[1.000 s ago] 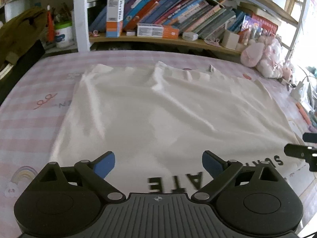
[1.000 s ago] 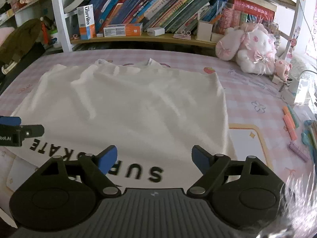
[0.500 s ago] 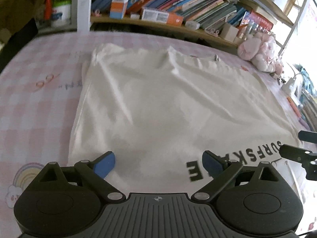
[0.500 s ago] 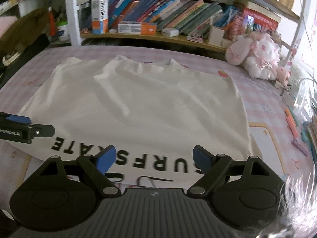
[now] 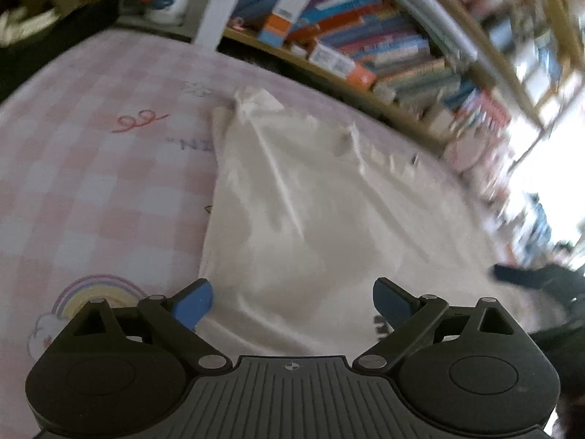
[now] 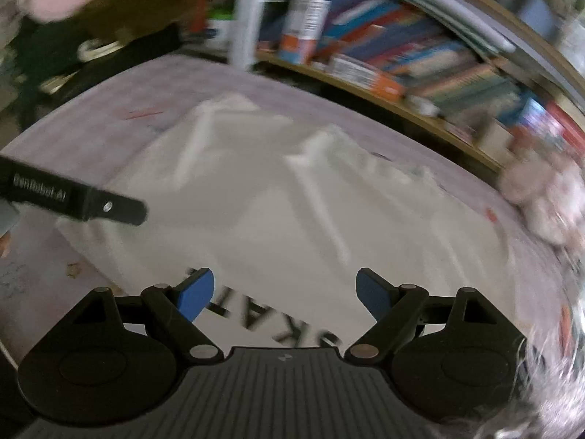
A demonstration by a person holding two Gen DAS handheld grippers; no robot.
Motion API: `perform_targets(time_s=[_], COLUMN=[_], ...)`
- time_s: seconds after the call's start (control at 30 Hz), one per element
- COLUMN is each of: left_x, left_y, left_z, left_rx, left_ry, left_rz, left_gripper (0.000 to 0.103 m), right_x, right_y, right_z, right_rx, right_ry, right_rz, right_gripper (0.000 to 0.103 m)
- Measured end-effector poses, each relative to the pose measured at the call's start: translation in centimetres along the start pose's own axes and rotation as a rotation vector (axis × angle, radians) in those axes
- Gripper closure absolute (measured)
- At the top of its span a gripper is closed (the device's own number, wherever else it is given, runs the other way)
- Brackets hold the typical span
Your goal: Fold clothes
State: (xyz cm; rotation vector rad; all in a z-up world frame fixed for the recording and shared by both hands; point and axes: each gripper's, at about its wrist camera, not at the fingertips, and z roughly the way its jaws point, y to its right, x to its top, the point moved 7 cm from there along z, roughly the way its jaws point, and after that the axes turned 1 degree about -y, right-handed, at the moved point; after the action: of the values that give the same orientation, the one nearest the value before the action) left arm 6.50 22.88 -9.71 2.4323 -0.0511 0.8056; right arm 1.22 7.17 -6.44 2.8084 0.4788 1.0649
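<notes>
A white T-shirt (image 5: 310,212) lies spread flat on the pink checked bed cover (image 5: 91,183), with black letters along its near hem (image 6: 270,322). My left gripper (image 5: 292,303) hangs open above the shirt's near left part, its left blue pad (image 5: 193,301) close to the shirt's left edge. My right gripper (image 6: 283,294) is open too, over the printed hem of the T-shirt (image 6: 292,219). Nothing sits between either pair of fingers. The left gripper's finger (image 6: 91,205) shows at the left of the right wrist view. Both views are blurred.
A bookshelf (image 5: 365,55) full of books runs along the far side of the bed. Pink plush toys (image 6: 541,205) sit at the far right. A dark bag and an olive cloth (image 6: 120,25) lie at the far left. A rainbow print (image 5: 95,296) marks the cover.
Both grippers have swung to the left across the shirt and rolled, so the scene now tilts. The left one now sits near the shirt's left edge. Both stay open.
</notes>
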Motion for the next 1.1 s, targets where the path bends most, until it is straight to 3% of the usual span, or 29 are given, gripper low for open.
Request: perform_targets(time_s=[0.1,0.3,0.4,0.53,0.6,0.73,0.77,0.8,0.87,1.0,1.1], left_x=[0.2,0.3,0.2,0.0,-0.1,-0.2,-0.3,-0.4,-0.3,0.2,0.6], left_y=[-1.9,-7.1,-8.5,-9.1,-9.1,-8.8,-8.9,-8.9,-8.6,-7.9,-7.0], left_z=[-0.8,-2.1,-2.4,-2.5,-2.3,-1.8,-1.8,-1.7,-1.5,-0.6,0.6], left_rx=[-0.040,-0.188,-0.244,-0.265,-0.272,-0.284,-0.284,-0.283,-0.288,-0.344,-0.399], left_ry=[0.018,0.076,0.093,0.085,0.073,0.027,0.015,0.003,-0.020,-0.060,-0.085], left_rz=[-0.138,-0.556,-0.671,-0.729,-0.740,-0.744,-0.741,-0.738,-0.734,-0.761,-0.793], left_gripper=[0.007,0.007,0.007,0.007,0.007,0.007,0.007,0.007,0.006,0.006,0.006], right_x=[1.3,3.5,3.8,3.4,3.4,3.6,3.8,4.1,4.8,6.5,7.1], right_y=[-2.4,-8.2,-11.0,-14.2,-15.2,-15.8,-15.7,-15.5,-14.5,-11.0,-9.4], right_z=[1.0,2.7,3.1,3.3,3.6,4.6,4.7,4.7,4.5,2.2,1.2], right_rx=[0.062,0.215,0.296,0.418,0.438,0.431,0.428,0.420,0.410,0.449,0.470], right_ry=[-0.002,-0.011,-0.025,-0.064,-0.073,-0.083,-0.078,-0.069,-0.049,0.004,0.010], right_rz=[-0.079,-0.246,-0.335,-0.455,-0.490,-0.491,-0.482,-0.470,-0.423,-0.214,-0.135], right_gripper=[0.019,0.020,0.022,0.036,0.053,0.058,0.065,0.082,0.098,0.098,0.098])
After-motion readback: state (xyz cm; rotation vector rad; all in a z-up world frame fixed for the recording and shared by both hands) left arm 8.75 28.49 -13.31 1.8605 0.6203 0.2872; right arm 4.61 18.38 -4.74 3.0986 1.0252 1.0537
